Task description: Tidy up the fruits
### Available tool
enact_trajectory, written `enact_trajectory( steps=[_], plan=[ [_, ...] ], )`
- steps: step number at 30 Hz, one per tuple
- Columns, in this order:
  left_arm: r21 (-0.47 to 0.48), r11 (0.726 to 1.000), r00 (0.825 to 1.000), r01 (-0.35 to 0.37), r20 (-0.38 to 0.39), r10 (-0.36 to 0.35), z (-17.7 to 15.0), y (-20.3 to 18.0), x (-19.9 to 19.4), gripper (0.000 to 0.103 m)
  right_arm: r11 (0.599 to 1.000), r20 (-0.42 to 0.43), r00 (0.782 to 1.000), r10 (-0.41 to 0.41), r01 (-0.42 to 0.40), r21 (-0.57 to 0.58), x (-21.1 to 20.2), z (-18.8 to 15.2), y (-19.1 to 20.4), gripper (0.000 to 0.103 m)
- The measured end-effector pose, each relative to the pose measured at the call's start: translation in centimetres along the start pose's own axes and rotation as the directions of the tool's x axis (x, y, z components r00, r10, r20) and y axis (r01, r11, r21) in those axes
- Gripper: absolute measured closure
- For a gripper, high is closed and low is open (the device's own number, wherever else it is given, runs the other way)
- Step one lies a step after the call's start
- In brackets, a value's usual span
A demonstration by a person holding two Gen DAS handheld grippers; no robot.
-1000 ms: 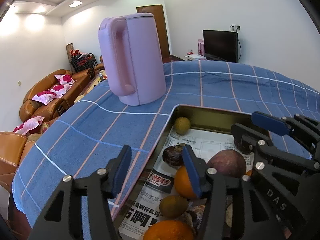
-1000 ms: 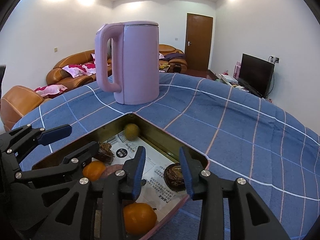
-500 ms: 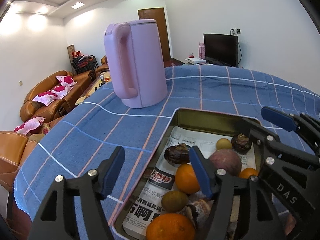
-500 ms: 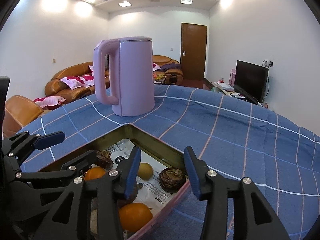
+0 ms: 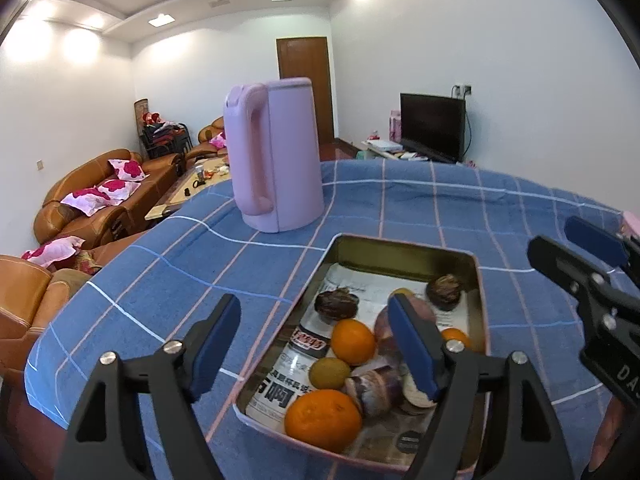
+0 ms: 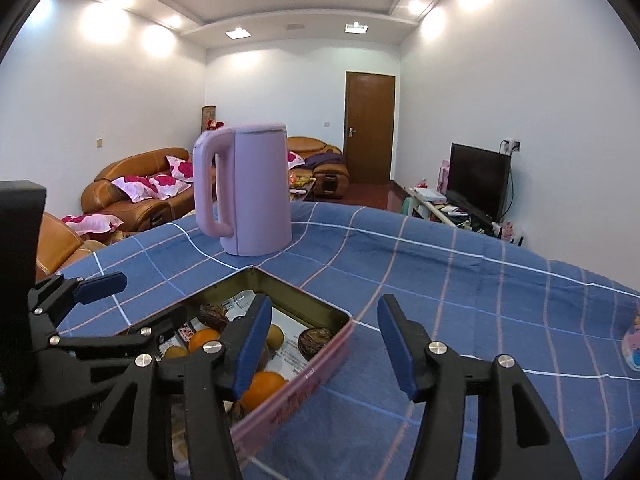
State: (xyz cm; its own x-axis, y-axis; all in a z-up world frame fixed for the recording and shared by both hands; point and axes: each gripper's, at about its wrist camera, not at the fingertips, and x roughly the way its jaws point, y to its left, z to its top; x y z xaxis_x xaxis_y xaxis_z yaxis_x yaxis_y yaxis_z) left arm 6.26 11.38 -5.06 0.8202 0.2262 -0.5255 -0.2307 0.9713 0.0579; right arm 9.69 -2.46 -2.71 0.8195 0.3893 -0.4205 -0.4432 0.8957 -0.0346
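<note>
A metal tin (image 5: 404, 246) lined with printed paper sits on the blue checked tablecloth (image 5: 168, 272). It holds several fruits: oranges (image 5: 353, 341), a green-brown fruit (image 5: 330, 372), dark wrinkled fruits (image 5: 335, 305) and purple ones (image 5: 374, 389). My left gripper (image 5: 316, 344) hovers above the tin's left rim, its jaws opening with nothing between them. In the right wrist view the tin (image 6: 320, 312) lies low and left. My right gripper (image 6: 322, 340) hangs over its near right corner, jaws opening, nothing held. Each gripper shows at the edge of the other's view.
A tall lilac kettle (image 5: 276, 156) stands on the cloth behind the tin. A small pink item (image 6: 634, 344) lies at the cloth's right edge. Brown sofas (image 5: 100, 192), a television (image 5: 432, 126) and a door (image 5: 306, 88) fill the room beyond.
Both grippers have risen and drawn back from the tin, and both sets of jaws have widened. More of the tin and its fruit shows now, and a small green-yellow fruit has shifted inside it.
</note>
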Motion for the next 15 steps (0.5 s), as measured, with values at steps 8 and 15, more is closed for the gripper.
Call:
enact_trajectory(
  steps=[8, 15],
  plan=[
    [0.004, 1.0, 0.999, 0.009, 0.05, -0.009, 0.2, -0.7, -2.0, 0.012, 1.0, 0.035, 0.999, -0.018, 0.017, 0.015, -3.0, -0.1, -0.5, 0.042],
    [-0.002, 1.0, 0.997, 0.008, 0.075, -0.008, 0.3, -0.7, -3.1, 0.006, 0.999, 0.058, 0.998, -0.031, 0.031, 0.015, -4.5, -0.1, -0.5, 0.041]
  ],
)
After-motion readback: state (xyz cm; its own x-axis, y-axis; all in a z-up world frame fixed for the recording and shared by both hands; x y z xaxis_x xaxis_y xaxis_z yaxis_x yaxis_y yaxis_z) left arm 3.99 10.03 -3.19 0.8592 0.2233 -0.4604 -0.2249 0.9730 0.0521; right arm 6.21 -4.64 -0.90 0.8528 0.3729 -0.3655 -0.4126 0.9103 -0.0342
